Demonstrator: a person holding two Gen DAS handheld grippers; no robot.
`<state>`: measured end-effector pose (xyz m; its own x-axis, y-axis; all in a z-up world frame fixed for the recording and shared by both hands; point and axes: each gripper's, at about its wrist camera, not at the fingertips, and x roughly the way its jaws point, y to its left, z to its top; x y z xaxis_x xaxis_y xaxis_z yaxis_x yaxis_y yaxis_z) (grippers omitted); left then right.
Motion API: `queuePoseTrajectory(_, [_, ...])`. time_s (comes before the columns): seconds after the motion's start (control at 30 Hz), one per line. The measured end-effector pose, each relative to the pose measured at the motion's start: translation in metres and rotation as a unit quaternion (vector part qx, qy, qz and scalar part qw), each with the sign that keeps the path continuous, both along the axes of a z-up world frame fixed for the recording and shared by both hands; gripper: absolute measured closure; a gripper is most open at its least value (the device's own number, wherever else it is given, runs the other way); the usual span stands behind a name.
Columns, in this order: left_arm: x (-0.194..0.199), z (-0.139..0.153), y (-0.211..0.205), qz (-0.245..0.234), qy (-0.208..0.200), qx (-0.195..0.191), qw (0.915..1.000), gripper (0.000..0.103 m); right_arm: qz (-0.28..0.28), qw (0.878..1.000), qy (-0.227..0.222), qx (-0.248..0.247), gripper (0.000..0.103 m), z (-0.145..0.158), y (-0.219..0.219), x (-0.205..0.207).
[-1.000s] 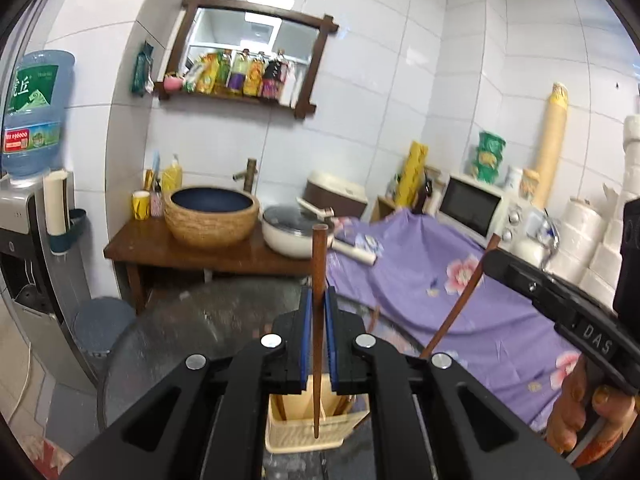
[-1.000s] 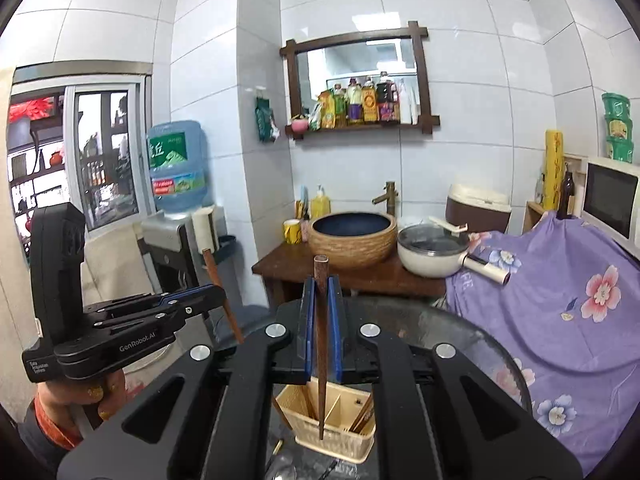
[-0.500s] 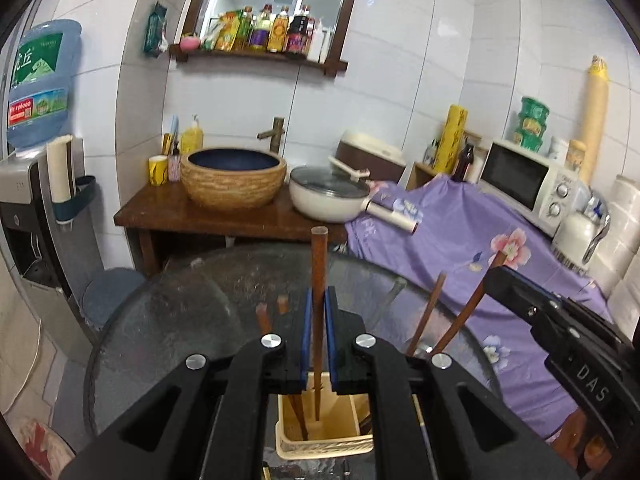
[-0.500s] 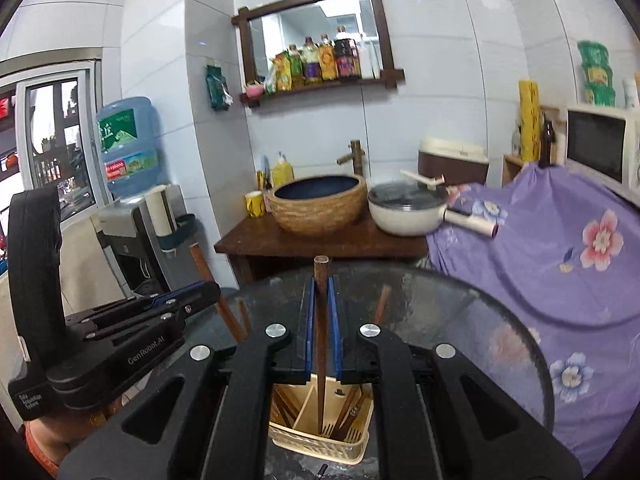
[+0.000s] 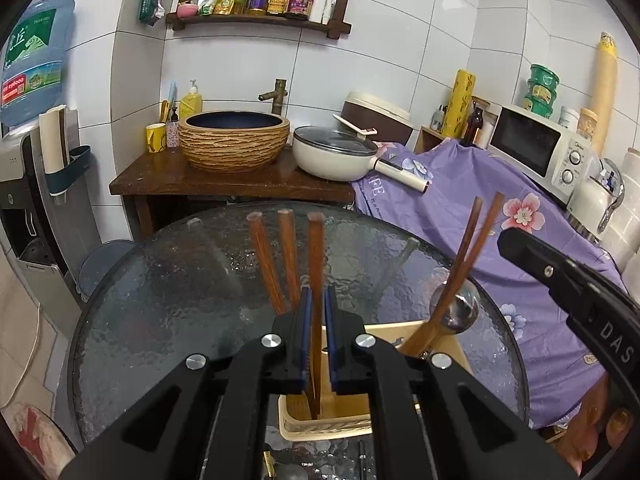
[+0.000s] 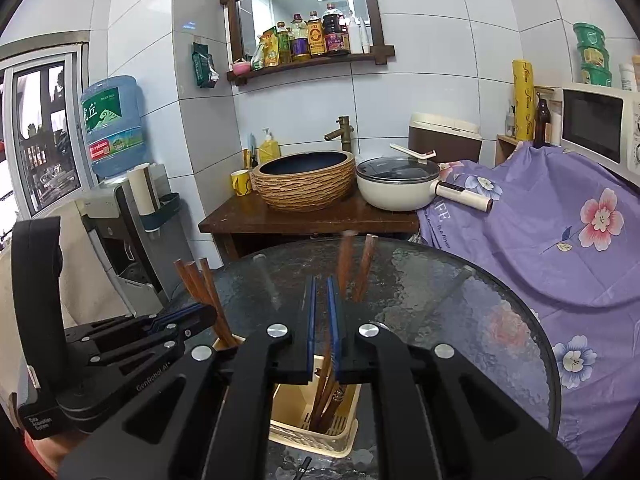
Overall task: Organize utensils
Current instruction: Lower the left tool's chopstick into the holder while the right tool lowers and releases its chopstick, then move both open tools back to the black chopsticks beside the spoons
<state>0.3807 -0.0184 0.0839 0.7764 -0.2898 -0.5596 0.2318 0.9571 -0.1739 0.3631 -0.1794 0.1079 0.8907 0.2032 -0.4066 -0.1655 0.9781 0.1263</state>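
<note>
Blue-padded fingers (image 5: 307, 328) of the left gripper (image 5: 316, 320): pinching a brown wooden chopstick (image 5: 315, 280), held upright, its lower end inside the cream plastic utensil holder (image 5: 320, 428).

Right gripper (image 6: 322, 320): blue pads pressed on a second wooden chopstick (image 6: 345, 258) (upper end blurred), its lower part reaching down into a compartment of the same holder, among other brown sticks there.

Utensil holder: slotted, divided into compartments, standing on the round glass table (image 5: 160, 280) directly beneath both grippers.

Other contents seen from the left wrist view: two chopsticks (image 5: 272, 264) leaning just left of the held one; a crossed pair (image 5: 472, 248) leaning right; a metal spoon (image 5: 460, 308) beside that pair.

Beyond the table: wooden stand (image 6: 304, 220) bearing a woven-look basin (image 6: 304, 184) and a lidded white pan (image 6: 396, 188); purple floral cloth (image 6: 560, 248) to the right; microwave (image 5: 536, 148); water dispenser (image 6: 116, 128) at left.

Person: fingers visible only at the lower right edge of the left wrist view.
</note>
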Motion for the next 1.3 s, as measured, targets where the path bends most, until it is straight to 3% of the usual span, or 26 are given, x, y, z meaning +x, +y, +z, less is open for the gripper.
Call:
queuePoseTrajectory(0.1, [-0.003, -0.002, -0.001, -0.005, -0.002, 0.004, 1.0, 0.092, -0.004, 1.0, -0.015, -0.007, 0.091, 0.0, -0.001, -0.004])
queuePoseTrajectory(0.17, [-0.008, 0.0, 0.001, -0.004, -0.011, 0.003, 0.9999, 0.077, -0.003, 1.0, -0.022, -0.007, 0.069, -0.001, -0.001, -0.01])
queuePoseTrajectory(0.2, [-0.015, 0.0, 0.004, -0.004, -0.019, -0.002, 0.9998, 0.063, -0.008, 0.999, -0.032, -0.006, 0.051, -0.001, -0.003, -0.017])
queuePoseTrajectory(0.3, [-0.039, -0.002, 0.014, 0.002, -0.043, -0.013, 0.999, 0.046, -0.028, 0.998, -0.054, -0.014, 0.047, -0.002, -0.007, -0.037])
queuePoseTrajectory(0.43, [-0.065, -0.023, 0.025, 0.009, -0.038, 0.008, 0.9992, 0.035, -0.031, 0.998, -0.04, -0.044, 0.047, -0.023, -0.002, -0.069])
queuePoseTrajectory(0.6, [-0.078, -0.068, 0.043, 0.011, 0.036, 0.002, 0.9993, 0.034, -0.012, 0.997, 0.029, -0.064, 0.047, -0.074, 0.008, -0.086])
queuePoseTrajectory(0.8, [-0.082, -0.12, 0.05, 0.022, 0.102, 0.038, 0.9938, 0.036, 0.004, 0.989, 0.142, -0.05, 0.047, -0.144, 0.02, -0.083])
queuePoseTrajectory(0.93, [-0.082, -0.147, 0.044, 0.02, 0.127, 0.072, 0.9891, 0.042, 0.006, 0.983, 0.176, -0.054, 0.047, -0.175, 0.03, -0.084])
queuePoseTrajectory(1.1, [-0.086, -0.166, 0.043, 0.012, 0.147, 0.077, 0.9861, 0.055, 0.012, 0.979, 0.2, -0.045, 0.047, -0.198, 0.036, -0.085])
queuePoseTrajectory(1.3, [-0.089, -0.172, 0.042, 0.006, 0.153, 0.071, 0.9857, 0.062, 0.008, 0.974, 0.217, -0.06, 0.048, -0.214, 0.046, -0.085])
